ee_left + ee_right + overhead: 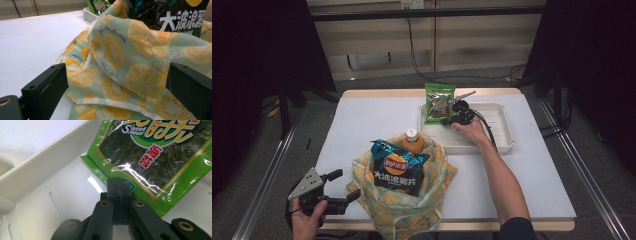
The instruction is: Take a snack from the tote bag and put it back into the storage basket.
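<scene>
A green seaweed snack packet (439,102) stands tilted at the near-left corner of a white tray (502,131). My right gripper (451,119) is shut on the packet's (160,157) lower edge, its jaws pressed together (120,184) just over the tray's floor (62,202). A lemon-print cloth bag (404,202) sits at the table's front and holds a dark blue chip bag (397,169) and an orange bottle (413,142). My left gripper (344,186) is open at the bag's left side. Its jaws stand wide on either side of a fold of the bag's fabric (117,62).
The white table (362,120) has bare room to the left of the bag and tray. Cables trail from the right gripper across the tray. Dark curtains and metal rails flank the table.
</scene>
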Demonstrator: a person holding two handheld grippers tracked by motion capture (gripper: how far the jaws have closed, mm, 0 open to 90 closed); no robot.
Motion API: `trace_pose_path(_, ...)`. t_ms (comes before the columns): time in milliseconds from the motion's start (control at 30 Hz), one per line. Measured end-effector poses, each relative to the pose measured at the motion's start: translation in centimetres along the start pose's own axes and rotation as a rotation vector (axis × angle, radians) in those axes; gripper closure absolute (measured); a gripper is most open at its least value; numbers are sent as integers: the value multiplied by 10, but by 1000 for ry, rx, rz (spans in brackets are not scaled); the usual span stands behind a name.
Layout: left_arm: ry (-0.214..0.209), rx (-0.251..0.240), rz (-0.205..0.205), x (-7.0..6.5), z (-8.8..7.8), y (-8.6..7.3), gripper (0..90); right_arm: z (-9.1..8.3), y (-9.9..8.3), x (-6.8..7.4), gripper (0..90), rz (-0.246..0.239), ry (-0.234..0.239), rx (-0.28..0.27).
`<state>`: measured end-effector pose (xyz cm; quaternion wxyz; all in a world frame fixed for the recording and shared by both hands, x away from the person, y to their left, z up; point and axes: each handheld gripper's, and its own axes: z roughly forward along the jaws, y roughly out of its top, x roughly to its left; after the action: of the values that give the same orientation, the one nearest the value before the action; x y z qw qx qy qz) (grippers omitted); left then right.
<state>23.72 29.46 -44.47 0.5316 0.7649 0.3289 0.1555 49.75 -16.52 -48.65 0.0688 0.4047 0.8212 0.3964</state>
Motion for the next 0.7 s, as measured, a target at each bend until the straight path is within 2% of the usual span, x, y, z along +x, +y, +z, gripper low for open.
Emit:
trace_pose_path(100,0,1,5,1,0,0,35,4,1,-2,900,-3,-5,-8)
trace_pose_path(167,-8,1,6,1,0,0,35,5,5,-2,900,-5,-20,7)
trace_pose_path(333,-12,-11,7,0,-1,0,35,11,8,-1,900,-7,-54,-19)
trace_pose_path(600,-8,-11,7,1,-1,1,36,8,8,-3,886,-6,-74,-12)
trace_pose_path(700,-12,-11,6,1,-1,1,36,4,8,-2,859,4,-62,-29)
